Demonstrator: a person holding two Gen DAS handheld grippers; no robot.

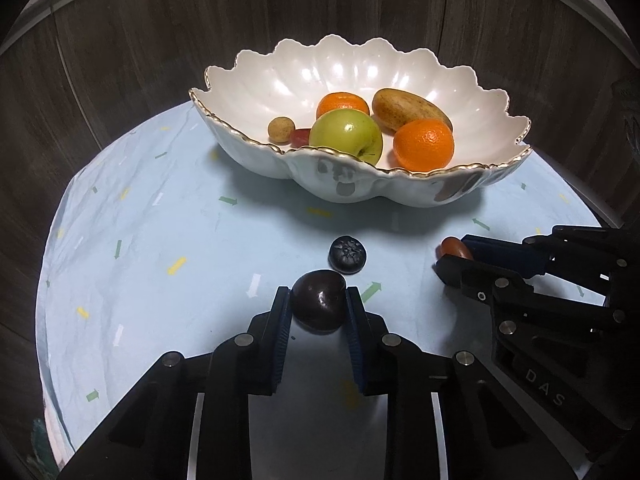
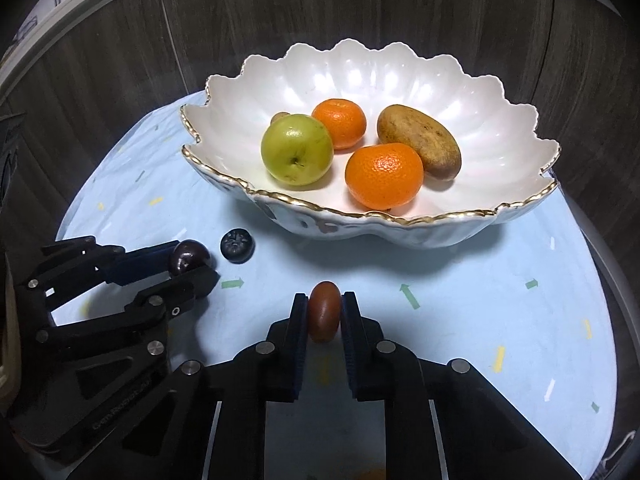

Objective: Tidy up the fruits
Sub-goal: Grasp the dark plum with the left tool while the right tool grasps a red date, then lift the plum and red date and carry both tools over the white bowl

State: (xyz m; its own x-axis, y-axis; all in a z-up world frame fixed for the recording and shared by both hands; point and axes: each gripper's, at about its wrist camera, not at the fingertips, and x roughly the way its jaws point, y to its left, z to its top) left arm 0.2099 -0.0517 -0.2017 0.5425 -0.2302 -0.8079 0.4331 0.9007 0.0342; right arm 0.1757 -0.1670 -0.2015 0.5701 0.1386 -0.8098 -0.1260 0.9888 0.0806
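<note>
Your left gripper (image 1: pixel 318 304) has its jaws closed on the dark plum (image 1: pixel 319 301), lower centre of the left wrist view; both blue pads press its sides, and the plum looks to sit on the bench (image 1: pixel 160 240) cloth. Your right gripper (image 2: pixel 324 312) has its jaws narrow, clamped on the small reddish-brown fruit (image 2: pixel 323 316), lower centre of the right wrist view, pads touching both flanks. In the left view that same gripper comes in from the right edge with the fruit at its tips. The blueberry-like dark fruit (image 1: pixel 347 255) lies loose on the cloth just above the plum in the frame, apart from it, between the plum and the bowl (image 1: pixel 460 80). The bowl, white with scalloped gold rim, sits in the upper centre of both views. Inside it: green apple (image 2: pixel 297 149) at front left, one orange (image 2: pixel 384 176) at front right, second orange (image 2: pixel 339 123) behind the apple, brown oblong fruit (image 2: pixel 420 142) at right touching the front orange. The left view also shows a small tan round fruit (image 1: pixel 281 129) and a small red fruit (image 1: pixel 300 137) left of the apple, the red one mostly hidden behind it. Light blue cloth with small arrow and dash marks covers the round bench; dark wood panelling (image 1: pixel 120 40) behind.
</note>
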